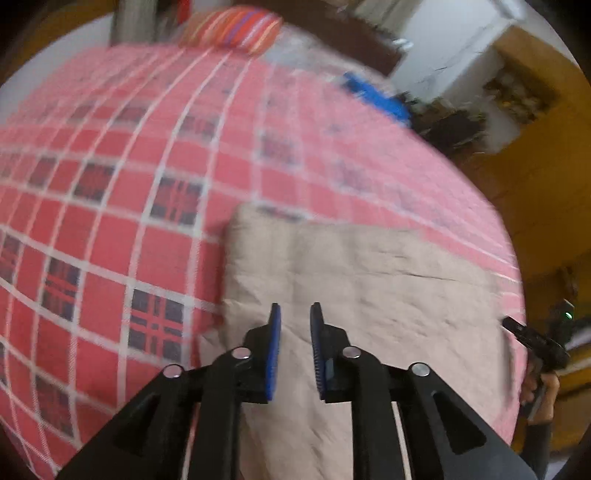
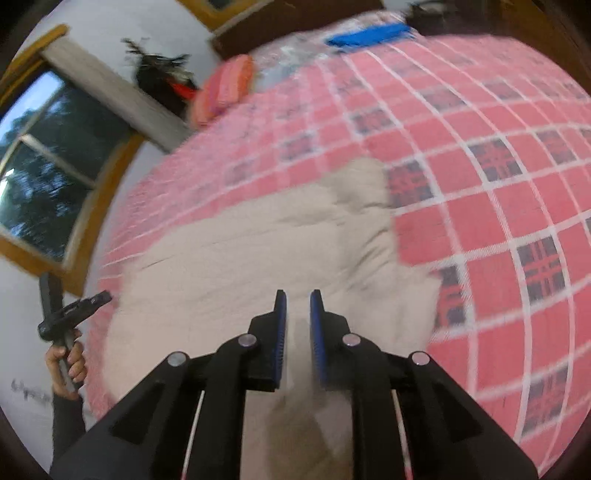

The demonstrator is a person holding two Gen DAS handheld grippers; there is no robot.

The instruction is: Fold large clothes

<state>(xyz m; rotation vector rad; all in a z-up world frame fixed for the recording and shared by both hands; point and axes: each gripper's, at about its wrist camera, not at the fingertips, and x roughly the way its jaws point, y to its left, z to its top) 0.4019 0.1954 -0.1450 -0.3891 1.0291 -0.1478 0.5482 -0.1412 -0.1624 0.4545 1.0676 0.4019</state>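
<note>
Left gripper (image 1: 295, 314): nearest to me, above the beige cloth's left part – blue-padded jaws parted with a gap between them, nothing held.
Right gripper (image 2: 294, 301): over the near edge of the same cloth, jaws likewise apart and empty; whether the tips touch the fabric I cannot tell.
Hands: the hand (image 2: 68, 363) on the left tool's grip shows at the left edge of the right wrist view, dark sleeve below it.
Beige cloth (image 1: 369, 295): a large garment lying folded and creased on the bed, near the bed's front edge (both pictures are blurred, so seams are hard to read).
Bedspread (image 1: 110, 240): red with white grid lines and dark plaid squares – it lies under the cloth.
Striped pillow (image 1: 236, 27): at the far end of the bed.
Blue item (image 1: 376, 98): far side, beyond the bedspread.
Window (image 2: 48, 166): wood-framed, in the wall behind.
</note>
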